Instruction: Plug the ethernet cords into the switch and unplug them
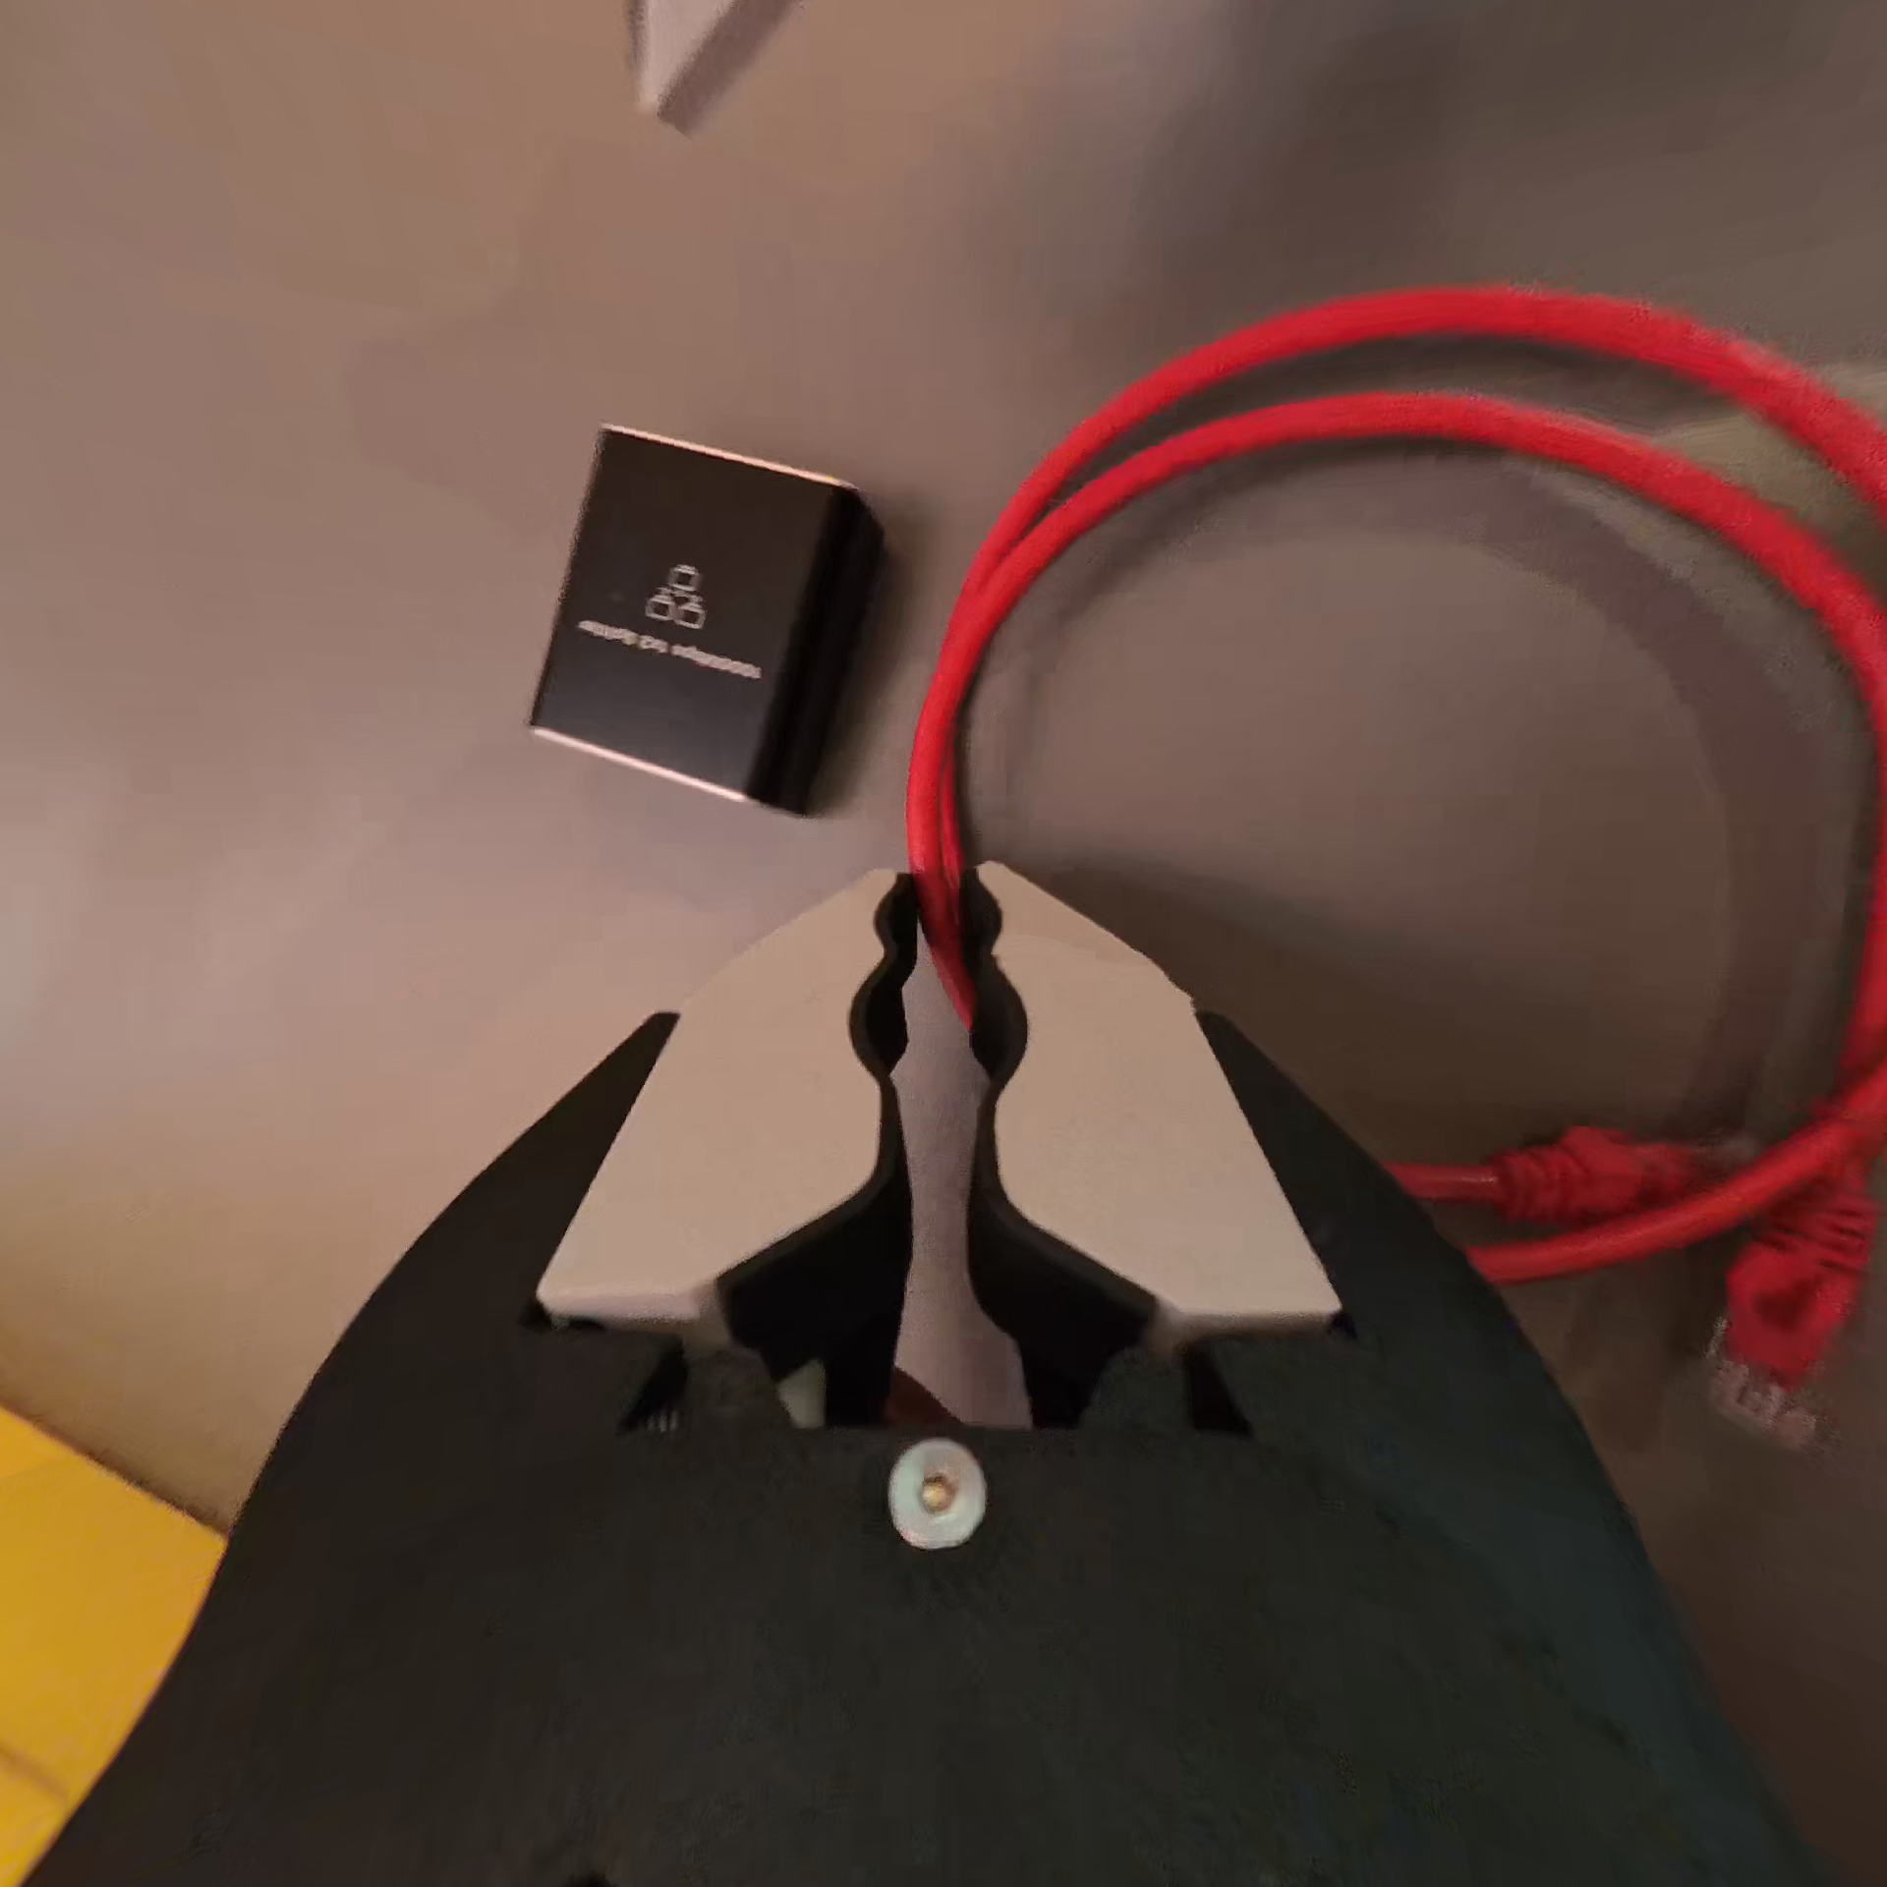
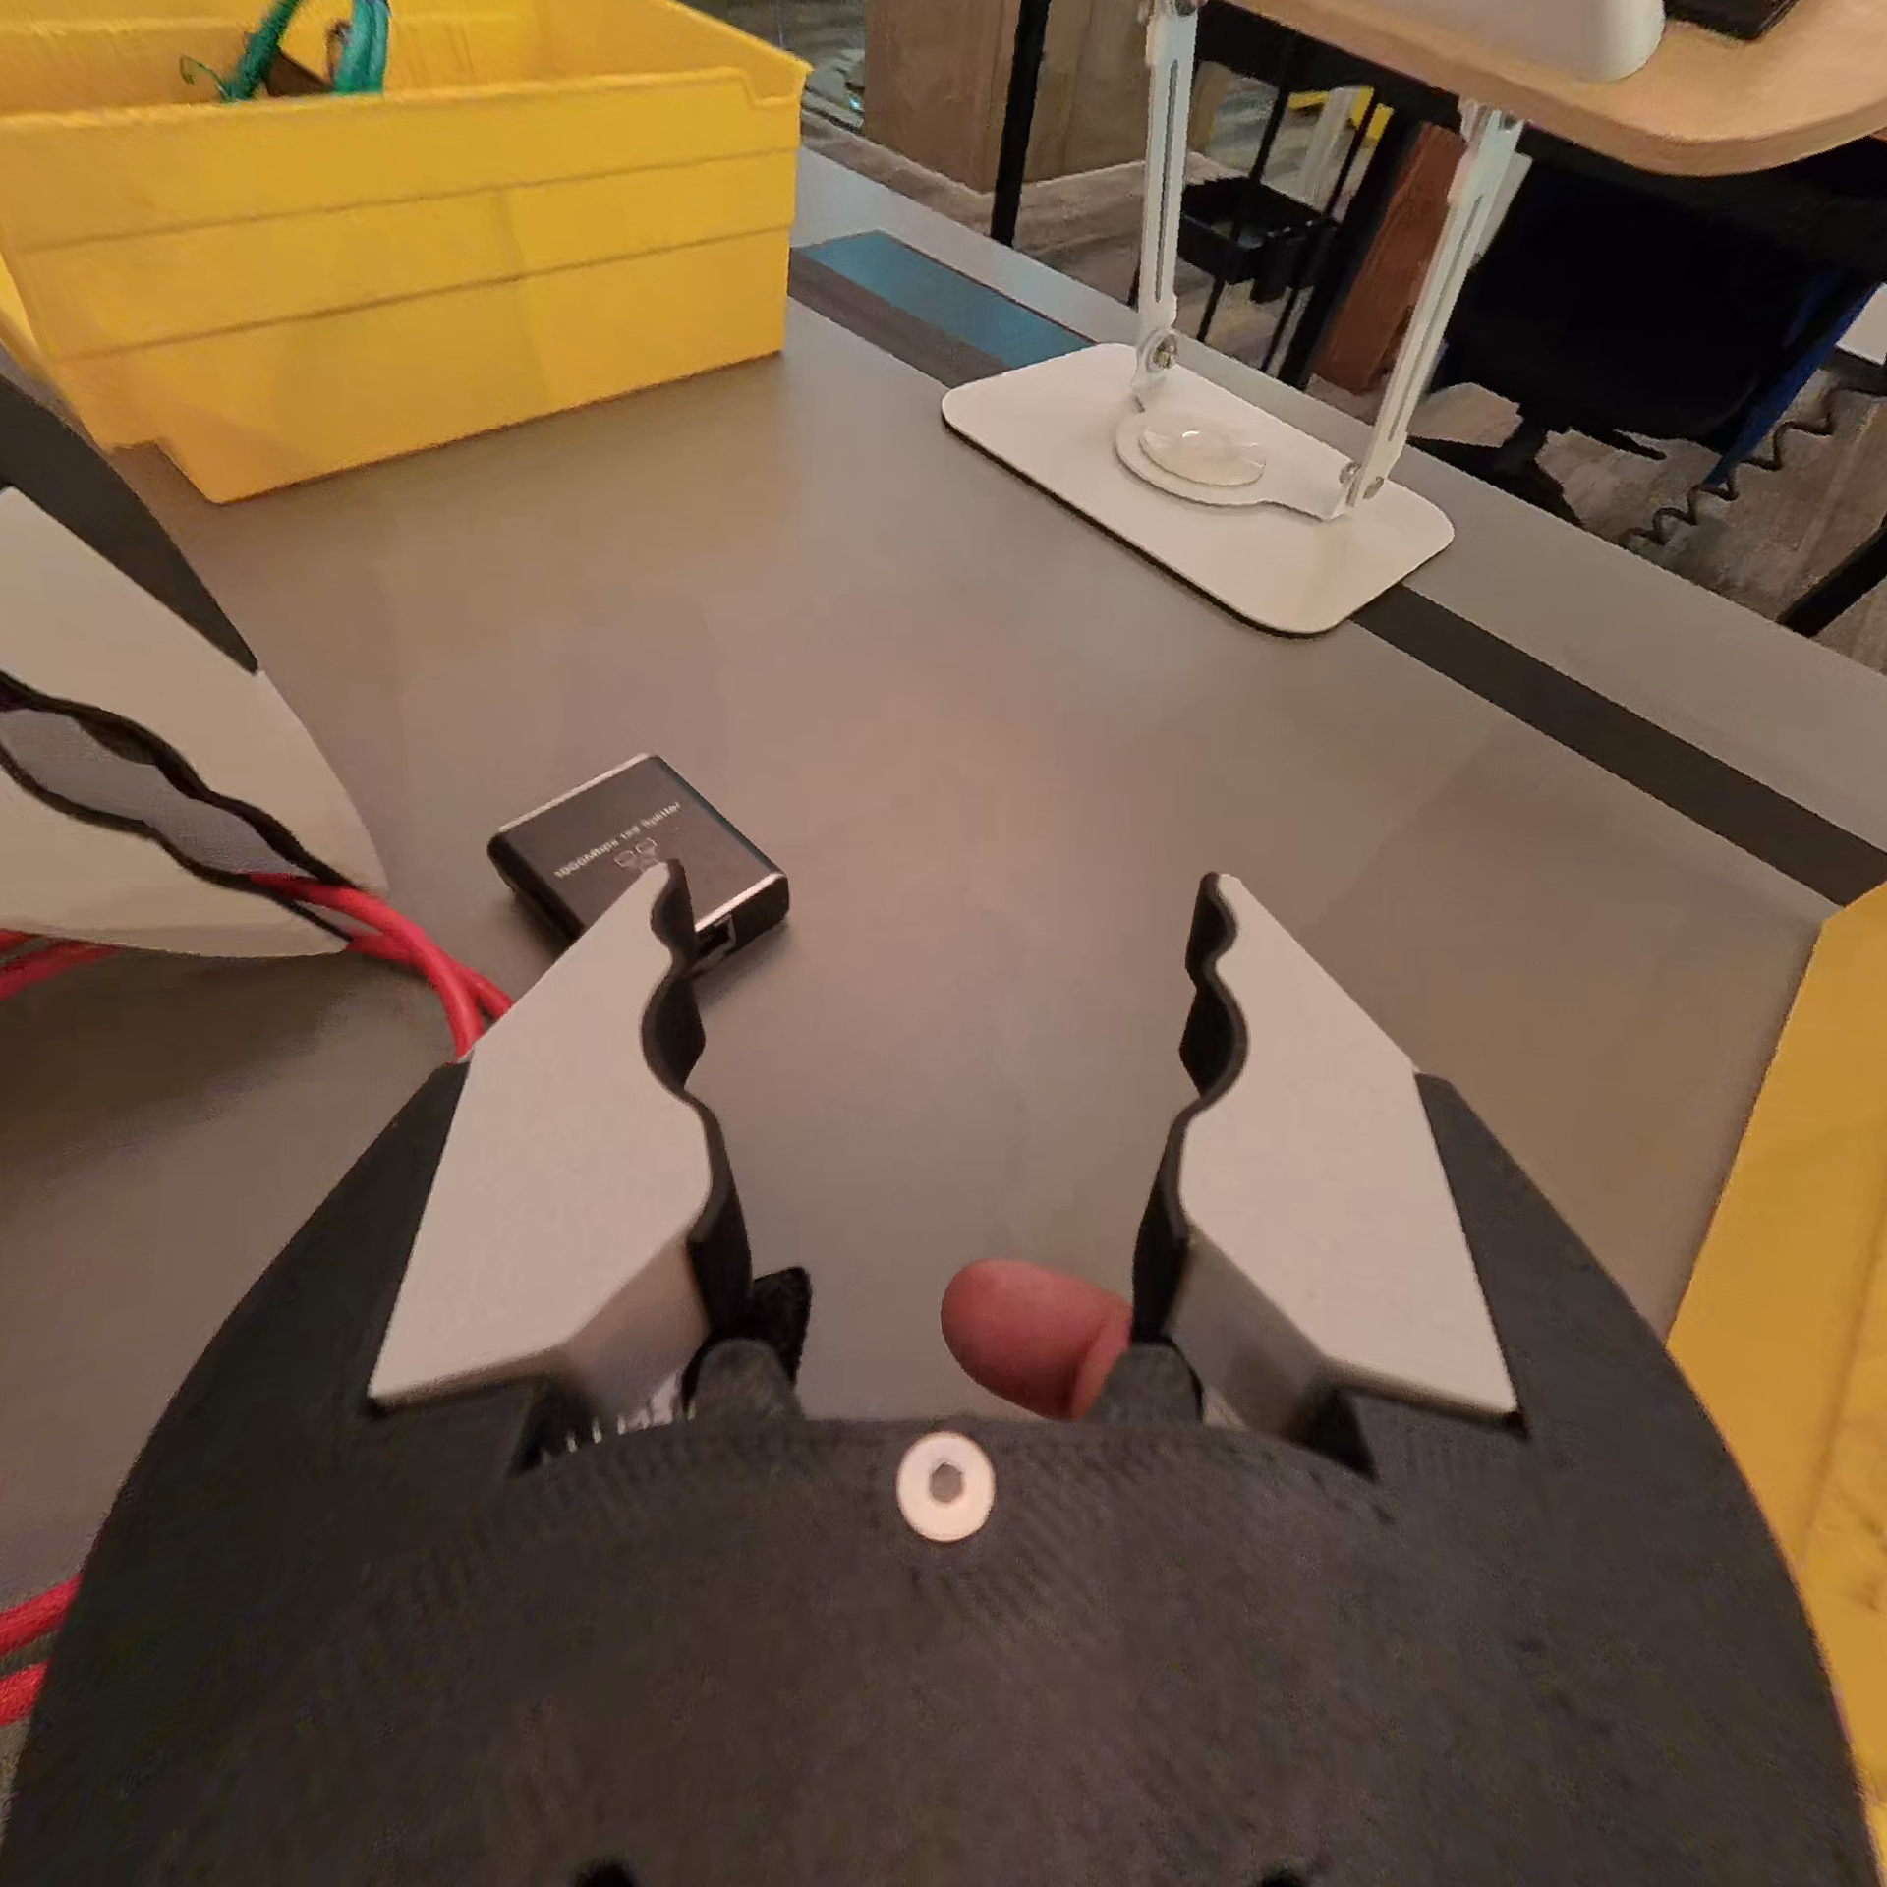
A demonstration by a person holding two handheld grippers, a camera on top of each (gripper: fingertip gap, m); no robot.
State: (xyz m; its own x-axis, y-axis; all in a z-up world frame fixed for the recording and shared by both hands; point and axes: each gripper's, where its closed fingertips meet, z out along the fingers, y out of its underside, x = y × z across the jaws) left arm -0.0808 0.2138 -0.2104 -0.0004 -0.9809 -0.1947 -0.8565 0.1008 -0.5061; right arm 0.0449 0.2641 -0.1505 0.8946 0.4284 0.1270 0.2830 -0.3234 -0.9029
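A small black switch [image 1: 705, 623] lies flat on the grey table, ahead and left of my left gripper [image 1: 945, 888]. My left gripper is shut on two strands of the looped red ethernet cord [image 1: 1430, 429]. The cord's red plugs [image 1: 1593, 1184] lie at the right, blurred. In the right wrist view the switch [image 2: 638, 853] lies just past my right gripper's left fingertip. My right gripper [image 2: 939, 888] is open and empty above the table. The left gripper [image 2: 153, 776] shows at the left with the red cord [image 2: 408, 939] under it.
A yellow bin [image 2: 408, 255] stands at the back left. A white stand [image 2: 1205, 480] with a flat base sits at the back right by the table's edge. Another yellow bin [image 2: 1797, 1276] is at the right. A fingertip [image 2: 1031, 1338] shows between the right gripper's fingers.
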